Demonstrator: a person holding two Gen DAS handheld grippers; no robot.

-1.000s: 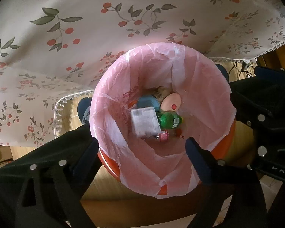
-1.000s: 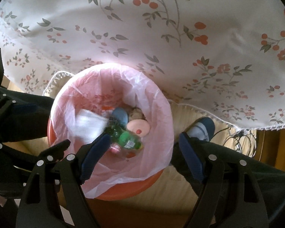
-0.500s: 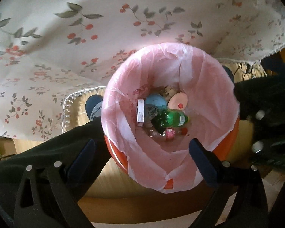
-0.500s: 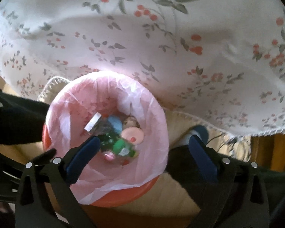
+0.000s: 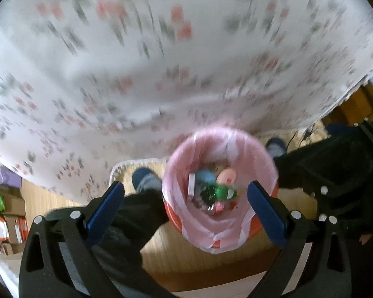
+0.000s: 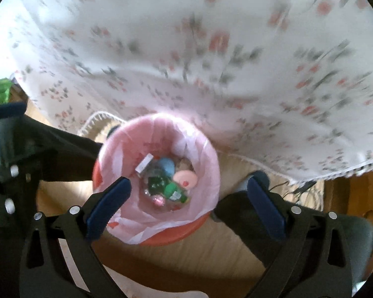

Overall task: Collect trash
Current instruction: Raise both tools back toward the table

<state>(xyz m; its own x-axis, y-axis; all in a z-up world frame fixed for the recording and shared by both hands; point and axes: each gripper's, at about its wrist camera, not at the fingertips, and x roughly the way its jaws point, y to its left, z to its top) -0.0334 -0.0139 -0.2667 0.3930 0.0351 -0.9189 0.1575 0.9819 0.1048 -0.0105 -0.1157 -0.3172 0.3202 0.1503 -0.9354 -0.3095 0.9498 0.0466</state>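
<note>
Trash sits in the bin (image 5: pixel 220 233), seen from above in the left wrist view: a green bottle (image 5: pixel 220 193), a blue piece (image 5: pixel 206 176), a pale pink piece (image 5: pixel 226 176) and a white packet (image 5: pixel 192 184) standing on edge against the pink liner (image 5: pixel 176 188). The left gripper (image 5: pixel 185 207) hangs over the bin with its jaws wide and nothing between the blue pads (image 5: pixel 104 204). A flowered cloth (image 5: pixel 161 62), smeared by blur, fills the upper part of the view. Two shoes (image 5: pixel 144 178) stand on the floor (image 5: pixel 186 260), one on either side of the bin, with dark trouser legs above them.

From the right wrist view the bin (image 6: pixel 179 233) lies between the pads (image 6: pixel 266 207) of the right gripper (image 6: pixel 186 204), whose jaws are also spread wide and empty. The bottle (image 6: pixel 170 188) lies across the middle of the heap, the packet (image 6: pixel 144 163) toward the far left wall, the blue piece (image 6: pixel 167 165) and pink piece (image 6: pixel 186 178) beside it. The cloth (image 6: pixel 211 62) hangs behind, its fringed edge near the rim. The left gripper's black frame (image 6: pixel 10 173) shows at the left edge.
</note>
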